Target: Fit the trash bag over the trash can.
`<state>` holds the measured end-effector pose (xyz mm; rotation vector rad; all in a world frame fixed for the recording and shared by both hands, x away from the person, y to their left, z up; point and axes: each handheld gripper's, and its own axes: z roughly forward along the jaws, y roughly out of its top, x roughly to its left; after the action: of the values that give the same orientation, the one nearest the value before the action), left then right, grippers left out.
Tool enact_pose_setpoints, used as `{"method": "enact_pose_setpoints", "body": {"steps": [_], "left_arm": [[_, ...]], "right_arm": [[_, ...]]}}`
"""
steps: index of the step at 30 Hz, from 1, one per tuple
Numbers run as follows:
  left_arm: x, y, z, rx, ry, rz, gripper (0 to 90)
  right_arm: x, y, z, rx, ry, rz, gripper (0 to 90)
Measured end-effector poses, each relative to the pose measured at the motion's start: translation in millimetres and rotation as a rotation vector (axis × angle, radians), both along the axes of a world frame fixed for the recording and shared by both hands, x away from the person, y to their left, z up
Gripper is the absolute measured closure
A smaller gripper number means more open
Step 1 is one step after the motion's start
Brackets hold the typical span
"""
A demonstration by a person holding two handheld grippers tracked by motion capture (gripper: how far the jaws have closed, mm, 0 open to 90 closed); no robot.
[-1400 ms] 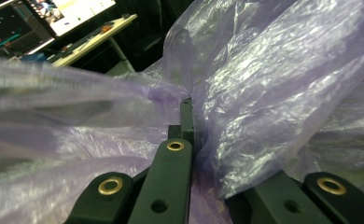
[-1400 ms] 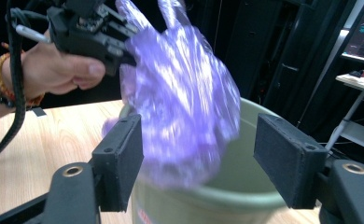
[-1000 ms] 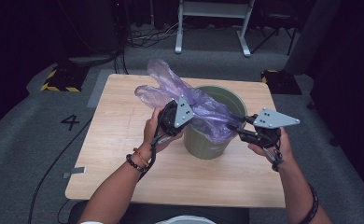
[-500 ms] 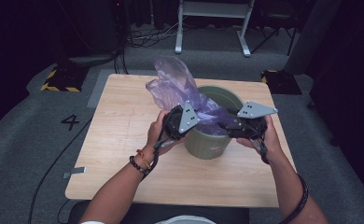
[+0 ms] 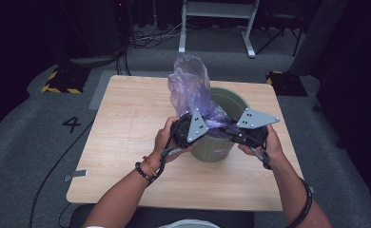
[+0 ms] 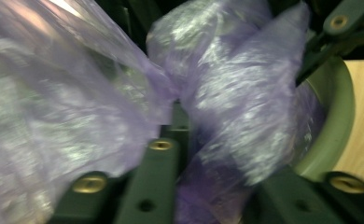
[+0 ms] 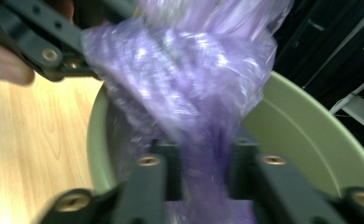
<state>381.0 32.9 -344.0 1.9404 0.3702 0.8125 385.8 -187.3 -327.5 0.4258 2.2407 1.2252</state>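
On the grey floor well to the left of the left tool, a dark "4" (image 5: pixel 72 124) is marked beside the bench (image 5: pixel 122 137); it is the one piece of writing that can be read. No brand or label shows on the bin or the bag.

The left tool (image 5: pixel 203 127) is held over the near left rim of the green bin (image 5: pixel 231 102), its grey three-cornered plate tilted up. Its jaws have just been opening. In the left gripper view they stand a little apart with the purple plastic bag (image 5: pixel 193 88) bunched between and over them; the blur hides whether the pads press on the film.

The bag rises from the bin's mouth just beyond the left tool and billows up and away over the far rim, its lower part stretched across between the two tools.

The right tool (image 5: pixel 227 129) sits at the near right rim, just across from the left one, the two nearly meeting. Its jaws have just been closing, and in the right gripper view they pinch a gathered neck of the bag (image 7: pixel 203 177) above the bin (image 7: pixel 311 140).
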Motion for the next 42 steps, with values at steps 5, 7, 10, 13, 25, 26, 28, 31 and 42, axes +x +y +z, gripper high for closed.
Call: {"method": "enact_pose_setpoints", "body": {"steps": [5,7,10,13,25,26,28,31,42], "left_arm": [[-5.0,18.5,2.2,-0.097,-0.004,-0.007,38.7],[-8.4,27.3,1.8,-0.114,-0.008,-0.01,33.6],[-14.5,42.0,-1.7,-0.101,-0.014,-0.008,29.0],[-18.0,50.9,-5.6,-0.095,-0.023,0.008,26.7],[-16.8,25.5,16.3,-0.158,-0.004,-0.078,15.3],[-16.0,21.2,18.4,-0.146,-0.009,-0.067,15.7],[-14.9,15.2,21.9,-0.134,-0.008,-0.086,15.3],[-15.4,10.0,23.2,-0.112,0.004,-0.116,15.5],[-27.9,58.0,13.3,-0.11,-0.009,-0.007,15.7]], "right_arm": [[-2.0,-2.7,-3.5,-0.012,0.013,0.037,82.6],[-2.8,-3.9,-3.8,-0.006,0.018,0.046,82.5],[-6.4,-4.5,-4.6,0.003,0.021,0.08,82.2],[-8.7,-3.1,-5.1,0.005,0.01,0.098,79.2],[-3.5,-1.7,-0.7,0.046,-0.043,-0.027,85.9],[-0.6,-2.8,-0.7,0.051,-0.043,-0.051,86.2],[4.9,-6.2,-1.4,0.066,-0.028,-0.082,86.7],[10.4,-11.1,-3.3,0.079,-0.008,-0.119,87.0],[12.2,-26.3,-10.3,0.049,-0.009,-0.142,85.3]]}}
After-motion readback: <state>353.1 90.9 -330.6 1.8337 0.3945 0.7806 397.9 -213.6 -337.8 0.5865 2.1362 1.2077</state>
